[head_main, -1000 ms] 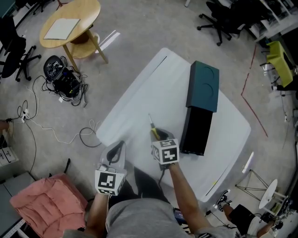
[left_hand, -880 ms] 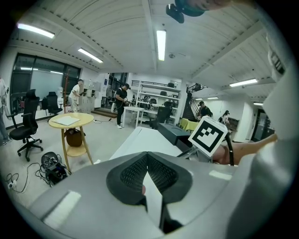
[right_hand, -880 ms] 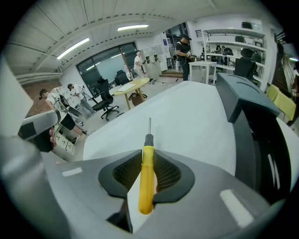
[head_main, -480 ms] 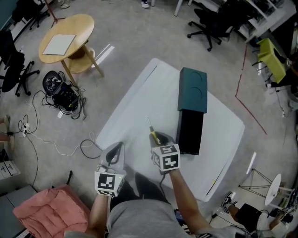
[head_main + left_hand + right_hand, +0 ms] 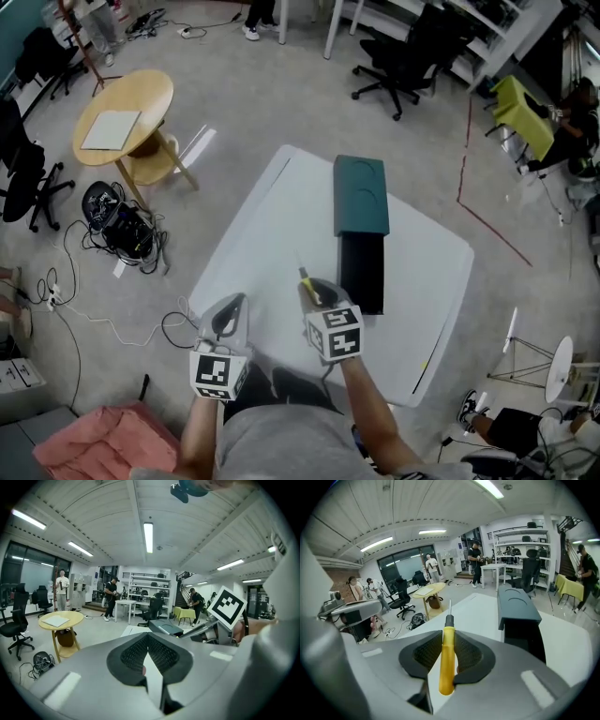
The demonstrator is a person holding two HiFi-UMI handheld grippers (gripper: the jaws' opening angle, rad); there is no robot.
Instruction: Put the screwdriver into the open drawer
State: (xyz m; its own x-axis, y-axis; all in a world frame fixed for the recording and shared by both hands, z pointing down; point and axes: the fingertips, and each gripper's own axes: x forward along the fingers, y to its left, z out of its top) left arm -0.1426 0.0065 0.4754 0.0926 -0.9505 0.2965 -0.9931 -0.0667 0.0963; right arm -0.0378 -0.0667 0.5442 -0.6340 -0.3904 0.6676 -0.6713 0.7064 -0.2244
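A screwdriver (image 5: pixel 446 660) with a yellow handle and thin metal shaft is clamped between the pads of my right gripper (image 5: pixel 447 637), its tip pointing forward over the white table (image 5: pixel 480 611). In the head view the screwdriver (image 5: pixel 308 284) sticks out of the right gripper (image 5: pixel 314 292), just left of the open black drawer (image 5: pixel 361 272). That drawer is pulled out toward me from the teal cabinet (image 5: pixel 361 195). My left gripper (image 5: pixel 228 319) hangs at the table's near left edge, shut and holding nothing; its pads (image 5: pixel 133 651) meet at the tips.
A round wooden side table (image 5: pixel 131 108) holding a white sheet stands far left, with a tangle of cables (image 5: pixel 122 230) on the floor nearby. Office chairs (image 5: pixel 403 56) and desks stand beyond the table. A pink cloth (image 5: pixel 103 445) lies at the lower left.
Both grippers have risen above the table, the right one carrying the screwdriver. The head view has shifted, so the table and cabinet sit lower and more central.
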